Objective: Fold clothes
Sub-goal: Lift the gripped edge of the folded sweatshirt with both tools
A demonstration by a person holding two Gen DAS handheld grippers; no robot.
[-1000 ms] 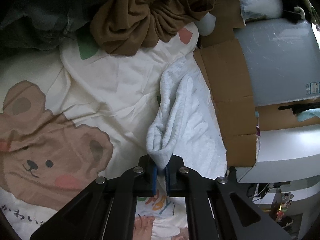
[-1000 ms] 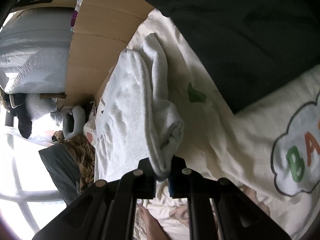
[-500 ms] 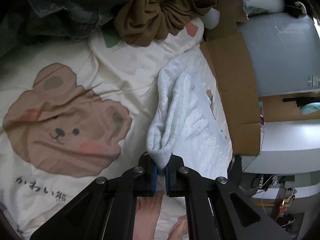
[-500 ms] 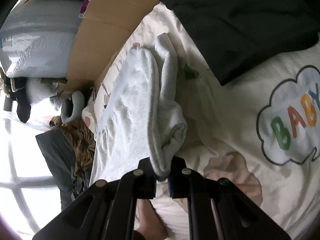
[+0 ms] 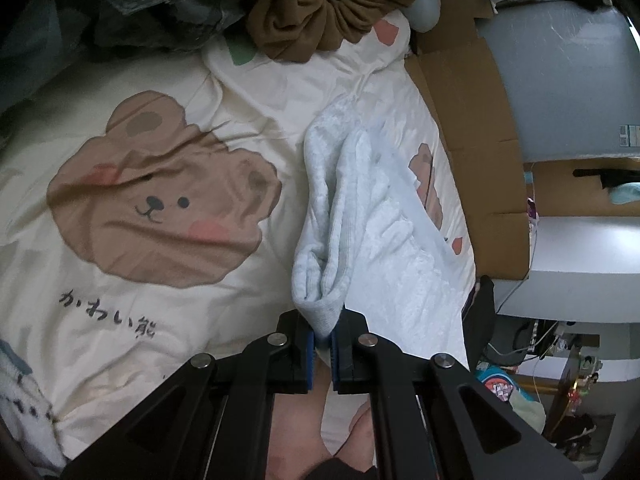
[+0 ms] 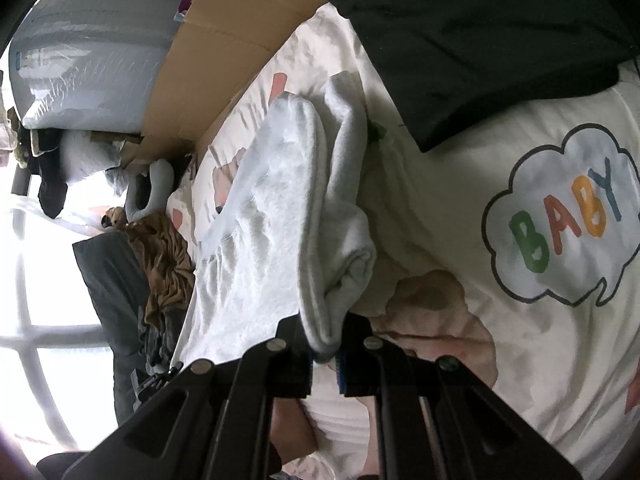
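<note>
A light grey fleece garment (image 5: 360,216) hangs stretched between both grippers above a cream bedspread (image 5: 168,312) printed with a brown bear. My left gripper (image 5: 323,334) is shut on one bunched corner of it. In the right wrist view the same grey garment (image 6: 288,208) drapes away toward the cardboard, and my right gripper (image 6: 325,350) is shut on another bunched corner. The far end of the garment still rests on the bed. The person's bare feet (image 5: 304,428) show below the left gripper.
A brown garment (image 5: 336,4) and dark clothes (image 5: 132,4) are heaped at the bed's far end. A black garment (image 6: 480,32) lies by the "BABY" cloud print (image 6: 560,220). Flattened cardboard (image 5: 476,152) and a grey wrapped mattress (image 5: 560,80) line the bedside.
Both grippers have drawn back and risen with the grey garment, pulling it along the bed. More of the bear print and the "BABY" print has come into view.
</note>
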